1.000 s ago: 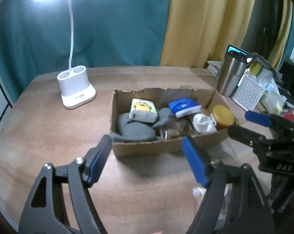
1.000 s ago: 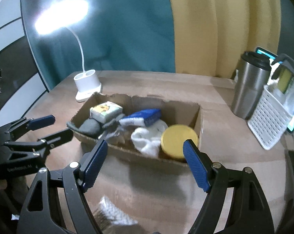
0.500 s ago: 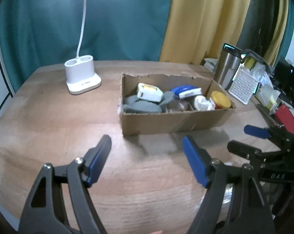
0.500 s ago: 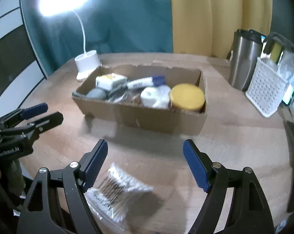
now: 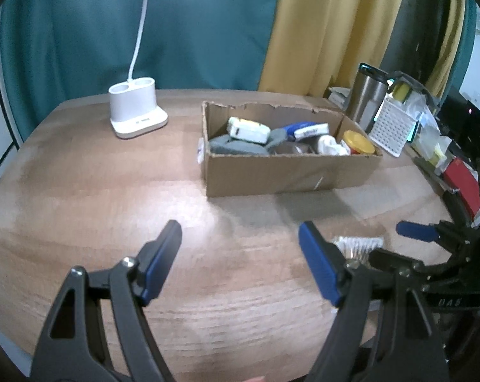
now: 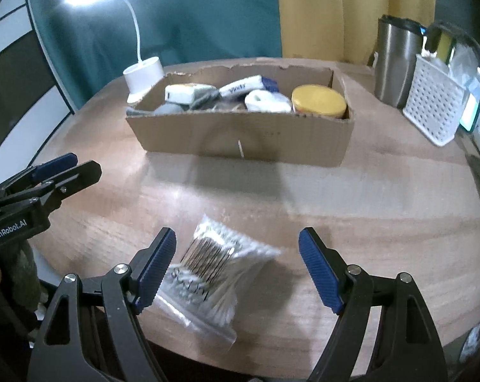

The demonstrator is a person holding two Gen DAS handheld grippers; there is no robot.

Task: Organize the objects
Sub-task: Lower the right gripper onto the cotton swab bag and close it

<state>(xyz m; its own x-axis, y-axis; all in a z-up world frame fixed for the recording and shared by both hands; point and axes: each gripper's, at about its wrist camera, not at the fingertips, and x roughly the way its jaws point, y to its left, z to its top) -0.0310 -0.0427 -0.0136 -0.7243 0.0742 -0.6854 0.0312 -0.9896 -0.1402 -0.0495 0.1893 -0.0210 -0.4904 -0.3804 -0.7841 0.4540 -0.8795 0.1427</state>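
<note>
A cardboard box [image 5: 271,172] [image 6: 246,140] stands mid-table, holding a yellow-lidded jar [image 6: 318,100], a blue tissue pack [image 6: 244,86], a white pack [image 6: 184,91], white socks [image 6: 267,101] and grey socks [image 5: 236,148]. A clear zip bag of cotton swabs [image 6: 212,265] [image 5: 359,243] lies on the table near the front edge. My right gripper [image 6: 236,264] is open, its fingers to either side of the bag and above it. My left gripper [image 5: 240,261] is open and empty over bare table, left of the bag.
A white lamp base [image 5: 136,113] stands at the back left. A steel tumbler [image 6: 396,63] and a white perforated basket [image 6: 432,102] stand at the right, with clutter behind. The wooden table [image 5: 80,191] has a curved front edge.
Both grippers have pulled back from the box toward the table's front edge. The swab bag has come fully into the right wrist view, between the right fingers.
</note>
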